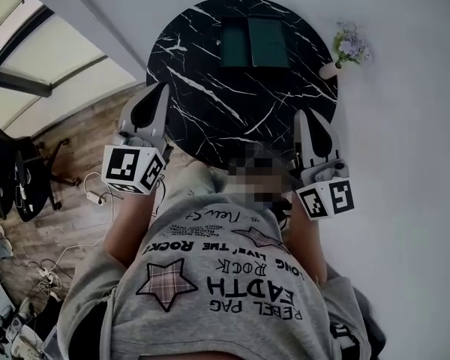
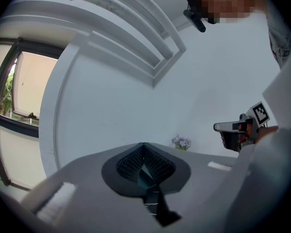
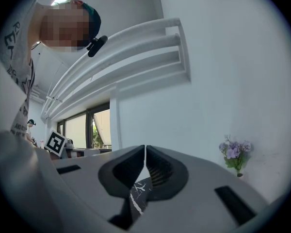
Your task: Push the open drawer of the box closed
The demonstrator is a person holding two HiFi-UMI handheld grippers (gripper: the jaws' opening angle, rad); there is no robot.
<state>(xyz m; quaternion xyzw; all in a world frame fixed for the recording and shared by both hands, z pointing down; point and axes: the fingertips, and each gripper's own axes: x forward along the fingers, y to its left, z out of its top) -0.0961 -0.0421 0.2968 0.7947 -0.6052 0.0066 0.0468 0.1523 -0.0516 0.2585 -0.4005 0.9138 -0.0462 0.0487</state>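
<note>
Left gripper (image 1: 160, 88) and right gripper (image 1: 310, 115) closed, box (image 1: 255, 42) well beyond

1. I think this is a room in a home or a small office.
2. A round black table (image 1: 210, 88) sits ahead of my left tongs (image 1: 159, 87) and right tongs (image 1: 309, 118).
3. Purple flowers (image 1: 350, 47) stand beyond the right tongs.
4. A wood floor (image 1: 75, 201), a black chair (image 1: 22, 178) and wires (image 1: 52, 276) are left of the left tongs.

Your left gripper (image 1: 156, 90) and right gripper (image 1: 309, 118) read grey. Ahead of them the table (image 1: 202, 100) is black with white veins; farther on, the box (image 1: 255, 42) is dark green.
</note>
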